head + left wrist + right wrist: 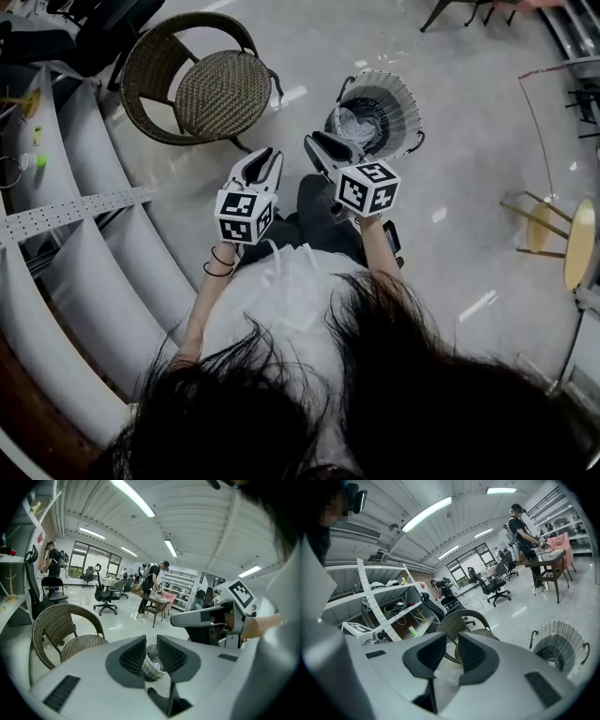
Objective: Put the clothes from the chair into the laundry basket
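The pale floor (pixel 469 187) carries white shelving (pixel 84 216) at the left. A wicker chair (pixel 220 94) stands beside it, and near that the wire laundry basket (pixel 398 94), with light grey clothes (pixel 361 127) bunched inside. The left hand-held gripper (pixel 265 155) and the right hand-held gripper (pixel 317 142) hover side by side above the floor, each with its jaws narrowly apart and gripping nothing.

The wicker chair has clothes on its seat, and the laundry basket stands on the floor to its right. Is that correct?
No. The head view shows the seat of the wicker chair bare; the clothes lie in the laundry basket, which does stand on the floor to its right.
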### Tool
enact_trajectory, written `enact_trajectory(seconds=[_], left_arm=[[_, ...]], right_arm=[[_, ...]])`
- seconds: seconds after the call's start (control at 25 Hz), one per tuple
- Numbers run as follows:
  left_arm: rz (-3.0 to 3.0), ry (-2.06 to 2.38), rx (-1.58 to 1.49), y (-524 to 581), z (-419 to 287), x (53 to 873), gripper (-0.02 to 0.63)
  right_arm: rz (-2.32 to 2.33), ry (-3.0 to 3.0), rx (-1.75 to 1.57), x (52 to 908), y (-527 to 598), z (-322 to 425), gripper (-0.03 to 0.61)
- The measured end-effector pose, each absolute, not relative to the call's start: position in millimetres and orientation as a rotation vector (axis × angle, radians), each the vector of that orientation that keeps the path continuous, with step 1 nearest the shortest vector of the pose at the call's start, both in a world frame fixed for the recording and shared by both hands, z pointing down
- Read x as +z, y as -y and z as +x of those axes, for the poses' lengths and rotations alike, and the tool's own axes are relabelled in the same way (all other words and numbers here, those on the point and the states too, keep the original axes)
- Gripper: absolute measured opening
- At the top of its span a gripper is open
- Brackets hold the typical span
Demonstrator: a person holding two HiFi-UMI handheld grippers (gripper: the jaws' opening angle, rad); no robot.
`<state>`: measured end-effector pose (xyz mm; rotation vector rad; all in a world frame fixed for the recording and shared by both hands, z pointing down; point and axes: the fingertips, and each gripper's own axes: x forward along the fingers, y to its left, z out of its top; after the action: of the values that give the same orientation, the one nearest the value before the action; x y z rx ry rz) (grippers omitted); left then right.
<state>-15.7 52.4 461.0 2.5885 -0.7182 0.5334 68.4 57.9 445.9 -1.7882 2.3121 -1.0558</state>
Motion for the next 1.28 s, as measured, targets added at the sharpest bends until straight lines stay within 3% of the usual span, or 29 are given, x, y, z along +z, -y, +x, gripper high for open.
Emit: enact_trajectory(seconds=[0.52, 1.28], left_arm=[[2.635, 0.693, 0.494, -95, -62, 449, 0.084], [2.663, 0.689, 0.513, -98, -62, 445, 0.084]], right_arm=[[-1.8, -2.399, -0.995, 440, -119, -6, 0.078], [-1.785, -2.485, -0.986, 444, -130, -22, 0.074]])
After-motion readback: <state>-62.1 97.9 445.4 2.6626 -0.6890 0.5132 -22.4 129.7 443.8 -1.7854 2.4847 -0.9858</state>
